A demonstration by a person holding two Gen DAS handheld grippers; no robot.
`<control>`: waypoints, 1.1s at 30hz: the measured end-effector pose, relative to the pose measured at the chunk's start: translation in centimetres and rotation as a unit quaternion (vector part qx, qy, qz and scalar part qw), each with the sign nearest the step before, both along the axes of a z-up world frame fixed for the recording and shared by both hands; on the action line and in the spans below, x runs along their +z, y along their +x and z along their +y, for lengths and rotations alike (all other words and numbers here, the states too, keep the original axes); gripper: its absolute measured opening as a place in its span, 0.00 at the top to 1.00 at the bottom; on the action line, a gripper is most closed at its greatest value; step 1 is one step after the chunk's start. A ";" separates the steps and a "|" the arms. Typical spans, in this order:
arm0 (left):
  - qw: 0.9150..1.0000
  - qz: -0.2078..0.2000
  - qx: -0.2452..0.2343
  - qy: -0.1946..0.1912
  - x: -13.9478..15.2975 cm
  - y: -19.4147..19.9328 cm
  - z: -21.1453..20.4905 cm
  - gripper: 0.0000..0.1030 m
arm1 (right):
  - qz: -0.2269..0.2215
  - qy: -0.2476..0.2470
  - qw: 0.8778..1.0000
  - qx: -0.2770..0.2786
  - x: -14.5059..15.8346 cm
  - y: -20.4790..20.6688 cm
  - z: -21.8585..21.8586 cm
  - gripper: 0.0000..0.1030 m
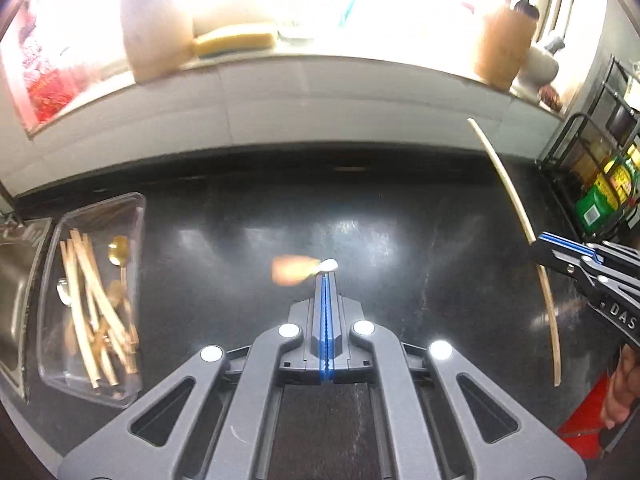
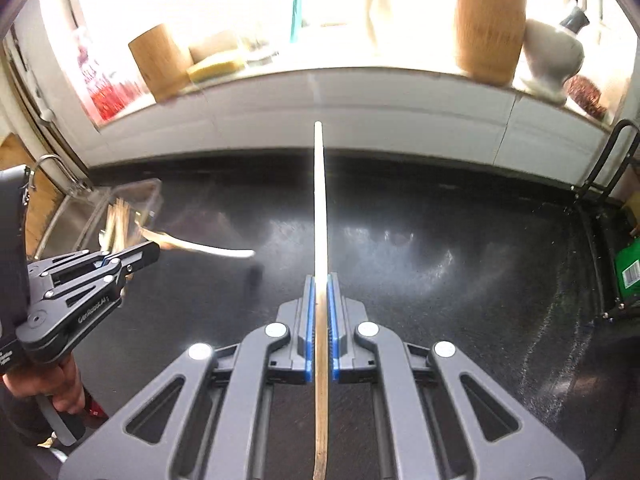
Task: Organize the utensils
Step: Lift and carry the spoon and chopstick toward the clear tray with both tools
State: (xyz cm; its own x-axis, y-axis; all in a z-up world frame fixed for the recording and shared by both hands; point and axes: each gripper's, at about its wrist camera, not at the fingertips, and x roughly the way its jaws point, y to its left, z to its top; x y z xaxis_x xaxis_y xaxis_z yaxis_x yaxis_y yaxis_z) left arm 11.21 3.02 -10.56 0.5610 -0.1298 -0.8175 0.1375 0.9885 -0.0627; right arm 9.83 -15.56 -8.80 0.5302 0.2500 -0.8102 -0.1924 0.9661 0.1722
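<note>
The right gripper (image 2: 320, 280) is clamping a long wooden stick (image 2: 319, 200) between nearly closed fingers, the stick running forward above the black counter (image 2: 440, 248) with its tail passing back between the jaws. The left gripper (image 1: 326, 276) is pinching a blurred wooden utensil (image 2: 200, 246) at its fingertips, fingers pressed together, the utensil pointing sideways over the counter. A clear tray (image 1: 134, 208) is sitting at the counter's left edge, holding more sticks (image 1: 92, 300) and a gold spoon (image 1: 119, 250).
</note>
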 end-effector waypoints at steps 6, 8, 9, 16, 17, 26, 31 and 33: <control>1.000 -0.009 0.017 -0.004 2.0 -1.5 1.0 1.00 | -0.021 0.009 1.000 0.001 2.4 -1.6 0.0 0.93; 0.999 -0.014 0.019 -0.025 1.7 -1.7 1.8 1.00 | -0.024 0.009 1.000 0.000 2.7 -2.0 -0.2 0.93; 0.999 -0.015 0.016 -0.032 1.3 -1.6 2.0 1.00 | -0.023 0.009 1.000 -0.001 2.8 -2.1 -0.3 0.93; 0.998 0.012 -0.058 0.002 -5.8 1.5 0.0 0.55 | -0.015 0.010 0.999 -0.028 1.9 -2.5 -2.5 0.93; 0.998 0.007 -0.061 -0.002 -6.5 1.9 -0.4 0.19 | -0.013 0.012 0.999 -0.035 1.7 -2.5 -3.1 0.93; 0.990 0.025 -0.140 0.014 -11.4 4.7 -3.6 0.31 | -0.005 0.014 0.998 -0.064 0.7 -0.7 -5.5 0.93; 0.986 0.033 -0.157 0.038 -13.1 4.8 -4.2 0.80 | 0.007 0.013 0.998 -0.063 -0.2 0.5 -5.4 0.93; 0.987 0.038 -0.151 0.035 -12.9 4.8 -4.0 0.86 | 0.014 0.013 0.998 -0.061 -0.6 0.8 -5.2 0.93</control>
State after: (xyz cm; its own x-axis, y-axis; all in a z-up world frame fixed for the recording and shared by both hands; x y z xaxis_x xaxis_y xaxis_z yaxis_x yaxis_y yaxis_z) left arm 16.06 -0.99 -23.50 0.4415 -0.2242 -0.8688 0.4249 0.9051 -0.0177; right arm 10.60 -20.79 -9.40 0.5360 0.2052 -0.8189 -0.0680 0.9774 0.2003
